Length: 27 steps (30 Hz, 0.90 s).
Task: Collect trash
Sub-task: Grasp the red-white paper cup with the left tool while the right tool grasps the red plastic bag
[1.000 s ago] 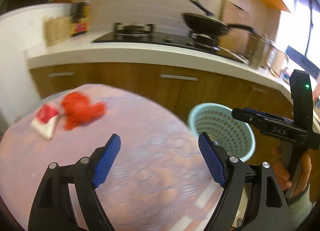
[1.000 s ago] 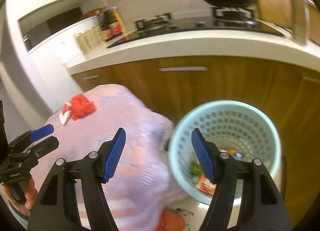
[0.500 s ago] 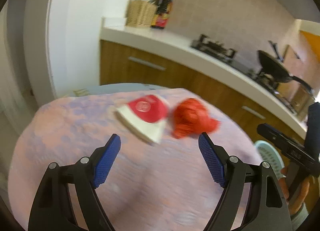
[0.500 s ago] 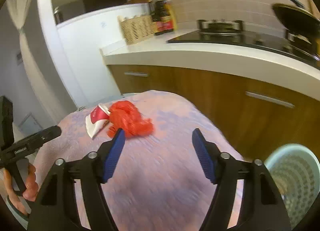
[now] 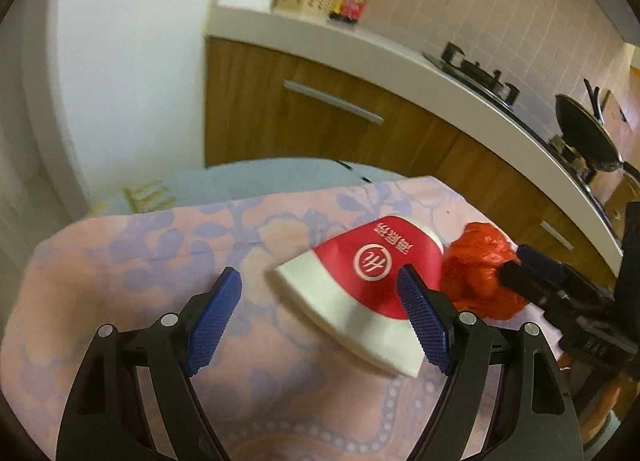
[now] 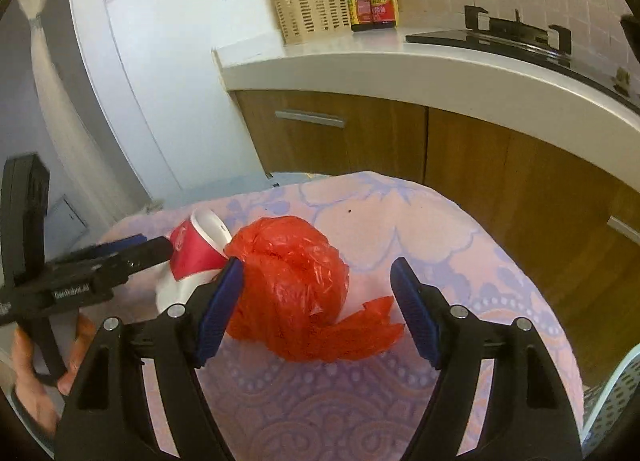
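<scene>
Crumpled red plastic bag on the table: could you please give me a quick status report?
Left gripper and right gripper open, empty. Crumpled red plastic bag between right jaws, ungripped, touching red-and-white paper cup. Nothing blocking.

Left gripper: jaws spread wide, angled downward, nothing pressed between pads. Right gripper: jaws have just been opening, also wide, angled downward. A hand grips the left gripper's handle.

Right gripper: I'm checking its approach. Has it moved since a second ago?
Yes. The right gripper swung from over the basket across the table to the red bag.
</scene>
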Tool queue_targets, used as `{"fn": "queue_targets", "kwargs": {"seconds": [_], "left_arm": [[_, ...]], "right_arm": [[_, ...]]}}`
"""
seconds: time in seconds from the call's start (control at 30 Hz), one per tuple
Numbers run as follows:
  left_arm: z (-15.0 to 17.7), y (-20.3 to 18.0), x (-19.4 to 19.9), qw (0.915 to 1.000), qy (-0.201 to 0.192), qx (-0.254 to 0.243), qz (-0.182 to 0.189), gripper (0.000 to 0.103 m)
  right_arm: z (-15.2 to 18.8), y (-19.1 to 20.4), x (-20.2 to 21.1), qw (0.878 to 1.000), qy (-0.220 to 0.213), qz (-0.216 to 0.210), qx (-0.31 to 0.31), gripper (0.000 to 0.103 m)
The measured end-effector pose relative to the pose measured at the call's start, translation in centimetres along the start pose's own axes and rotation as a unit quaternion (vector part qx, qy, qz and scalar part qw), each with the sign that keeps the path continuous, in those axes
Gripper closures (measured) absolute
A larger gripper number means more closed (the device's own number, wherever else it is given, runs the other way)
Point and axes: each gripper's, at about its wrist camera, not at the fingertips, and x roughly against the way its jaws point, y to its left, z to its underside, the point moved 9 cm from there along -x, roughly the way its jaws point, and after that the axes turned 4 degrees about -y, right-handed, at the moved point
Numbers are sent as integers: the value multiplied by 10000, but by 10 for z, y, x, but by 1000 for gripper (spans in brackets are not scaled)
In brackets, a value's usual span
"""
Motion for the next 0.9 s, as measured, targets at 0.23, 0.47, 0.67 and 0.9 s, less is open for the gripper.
{"fn": "queue_targets", "kwargs": {"seconds": [0.23, 0.47, 0.67, 0.9], "left_arm": [[12, -27, -10, 9981, 335, -299, 421, 22], [20, -59, -8, 9952, 323, -617, 687, 68], [23, -58, 5, 9972, 167, -599, 421, 76], [30, -48, 35, 9994, -89, -230, 261, 76]], "right_arm": [[2, -3, 1, 9989, 52, -364, -281, 55], [3, 2, 3, 9997, 27, -228, -67, 55], [3, 7, 3, 9997, 4, -218, 94, 46], [3, 24, 1, 9967, -101, 205, 782, 23]]}}
